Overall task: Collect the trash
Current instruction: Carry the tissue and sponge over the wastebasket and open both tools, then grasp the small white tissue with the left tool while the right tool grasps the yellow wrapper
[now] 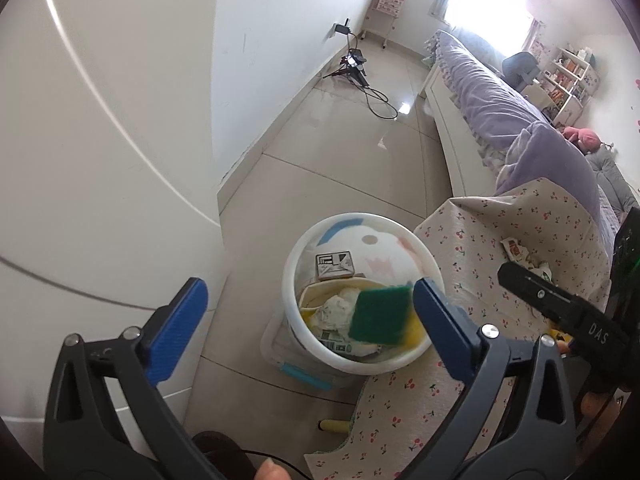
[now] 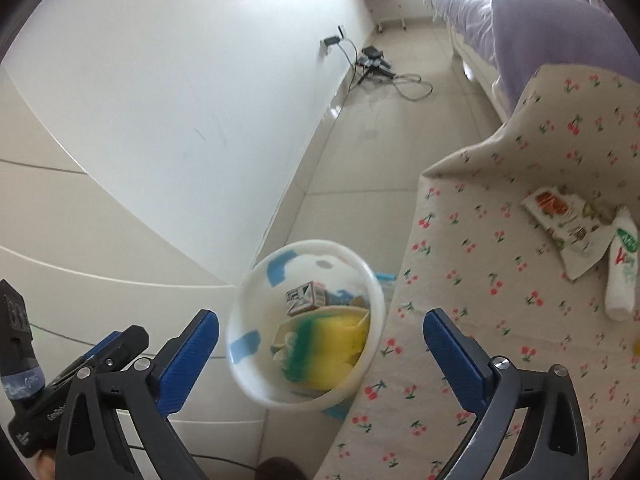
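Hanging over the bin (image 1: 362, 292), jaws of the left gripper (image 1: 310, 320) spread wide, nothing held. Same for the right gripper (image 2: 322, 344), jaws wide apart with nothing between the pads.

Caught in mid-air: a sponge (image 1: 382, 314), green on top, yellow below, tilted, at about 3 o'clock from the middle of the left gripper and just beside its right finger (image 1: 442, 328). Cannot tell if touching that finger. Seen from the right wrist as a green and yellow blur (image 2: 320, 350), inside the bin's mouth, right between the two blue fingers.

Sitting on the floor, white and round, with blue patches on the inner wall. Already inside: a small box (image 1: 335, 265) at 12 o'clock, crumpled paper (image 1: 340, 312) near the middle, a flat wrapper (image 1: 352, 346) at 6 o'clock.

Standing at 3 o'clock from the bin, just beside it: a table (image 1: 480, 248) with a cherry cloth. Still lying on that cloth, at 2 o'clock from the right gripper and well apart from it: a snack bag (image 2: 564, 224) and a white tube (image 2: 622, 268), touching each other.

Showing at 3 o'clock in the left wrist view, the black body of the right gripper. Showing at 8 o'clock in the right wrist view, the left one.

Far off at 1 o'clock, a purple bed (image 1: 492, 96).
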